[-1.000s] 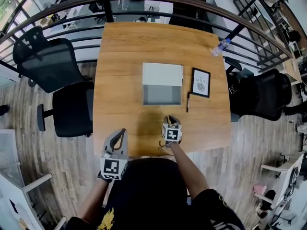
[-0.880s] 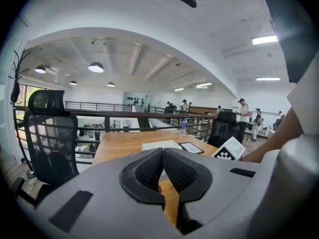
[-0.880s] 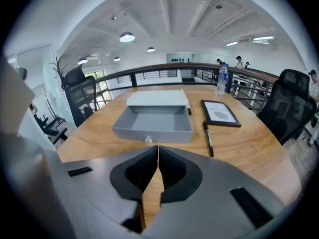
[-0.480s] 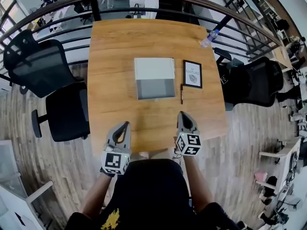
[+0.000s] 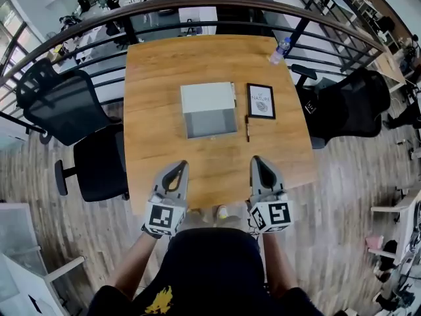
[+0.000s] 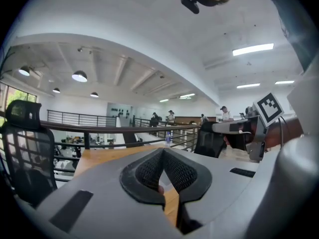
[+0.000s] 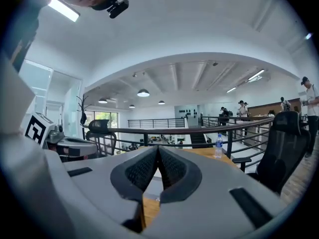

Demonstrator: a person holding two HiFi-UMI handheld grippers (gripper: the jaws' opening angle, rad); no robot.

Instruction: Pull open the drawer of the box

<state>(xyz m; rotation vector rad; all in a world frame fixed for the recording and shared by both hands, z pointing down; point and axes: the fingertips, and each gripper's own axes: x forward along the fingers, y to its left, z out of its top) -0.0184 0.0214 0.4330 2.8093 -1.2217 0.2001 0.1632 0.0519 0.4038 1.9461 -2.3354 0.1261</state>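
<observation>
Seen from above, I hold a gripper in each hand over the near edge of a wooden desk [image 5: 158,78]. My left gripper [image 5: 177,166] sits toward the near left corner and my right gripper [image 5: 257,160] toward the near right corner, both pointing away from me across the desk. In the left gripper view, the dark ribbed pads of the left gripper [image 6: 162,153] meet at their tips with nothing between them. The right gripper view shows the same for the right gripper [image 7: 158,149]: its jaws are fully together and empty. The box [image 5: 207,96] lies at the middle of the desk, well apart from both grippers. It has a white top and a grey part [image 5: 210,122] facing me. I cannot tell whether that grey part is the drawer pulled out or only its front. Just beside the box on its right lies a black-framed picture [image 5: 261,101], with a dark pen [image 5: 247,128] at that frame's near left corner. A water bottle [image 5: 279,50] stands at the far right corner of the desk. Black office chairs stand on the left [image 5: 59,104] and right [image 5: 345,107] sides, and a dark railing [image 5: 197,5] curves past the far edge.
</observation>
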